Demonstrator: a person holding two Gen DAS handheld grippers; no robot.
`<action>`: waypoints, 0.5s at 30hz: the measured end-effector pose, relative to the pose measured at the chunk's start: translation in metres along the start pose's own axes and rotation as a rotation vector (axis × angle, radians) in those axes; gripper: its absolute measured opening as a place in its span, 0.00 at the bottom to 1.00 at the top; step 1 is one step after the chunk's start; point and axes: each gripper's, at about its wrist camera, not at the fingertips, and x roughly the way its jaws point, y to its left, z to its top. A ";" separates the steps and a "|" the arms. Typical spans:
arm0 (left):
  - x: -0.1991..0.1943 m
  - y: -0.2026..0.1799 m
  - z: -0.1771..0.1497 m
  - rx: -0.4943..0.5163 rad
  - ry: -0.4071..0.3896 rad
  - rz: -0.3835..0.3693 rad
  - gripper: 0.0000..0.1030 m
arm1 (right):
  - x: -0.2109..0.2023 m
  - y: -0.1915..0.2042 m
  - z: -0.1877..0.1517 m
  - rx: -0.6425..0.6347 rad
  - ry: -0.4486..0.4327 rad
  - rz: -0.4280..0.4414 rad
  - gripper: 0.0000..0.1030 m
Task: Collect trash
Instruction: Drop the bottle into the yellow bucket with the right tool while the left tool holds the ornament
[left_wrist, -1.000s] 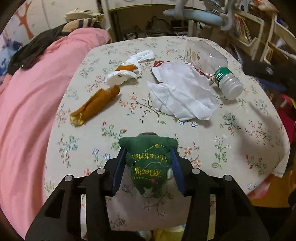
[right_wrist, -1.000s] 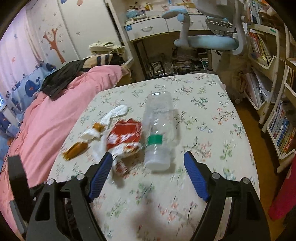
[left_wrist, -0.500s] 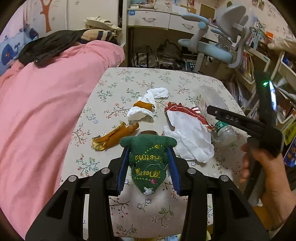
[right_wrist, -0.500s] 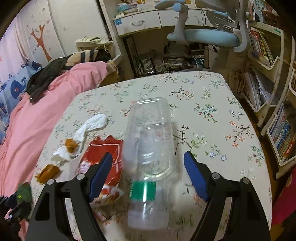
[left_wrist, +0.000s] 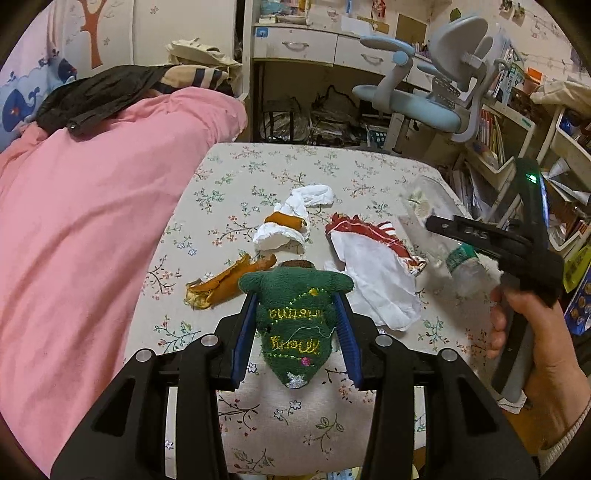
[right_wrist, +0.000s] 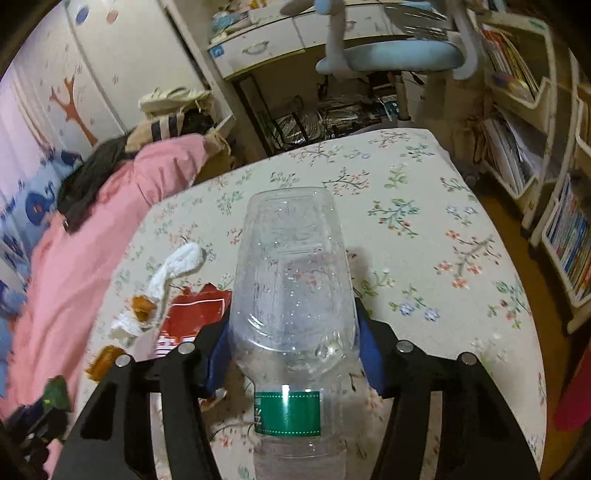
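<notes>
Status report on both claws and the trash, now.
Left claw shut on green knitted pouch. Right claw has just been closing, pads against clear plastic bottle lying on table. Wrappers, tissue, peel uncollected. Nothing blocking.

Cream floral table (left_wrist: 369, 173), pink blanket (left_wrist: 92, 221), clear bottle (right_wrist: 295, 277) with green label, dark-green yellow-stitched cloth (left_wrist: 295, 314), red-white wrapper (left_wrist: 369, 236), orange peel (left_wrist: 221, 288).
</notes>
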 end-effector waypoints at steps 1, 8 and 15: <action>-0.002 0.000 0.000 -0.002 -0.006 -0.001 0.38 | -0.005 -0.004 -0.001 0.028 0.000 0.023 0.56; -0.017 -0.002 -0.006 0.003 -0.066 0.007 0.38 | -0.043 -0.015 -0.019 0.160 -0.004 0.161 0.56; -0.038 -0.009 -0.010 0.042 -0.143 0.031 0.38 | -0.092 -0.005 -0.044 0.211 -0.022 0.307 0.56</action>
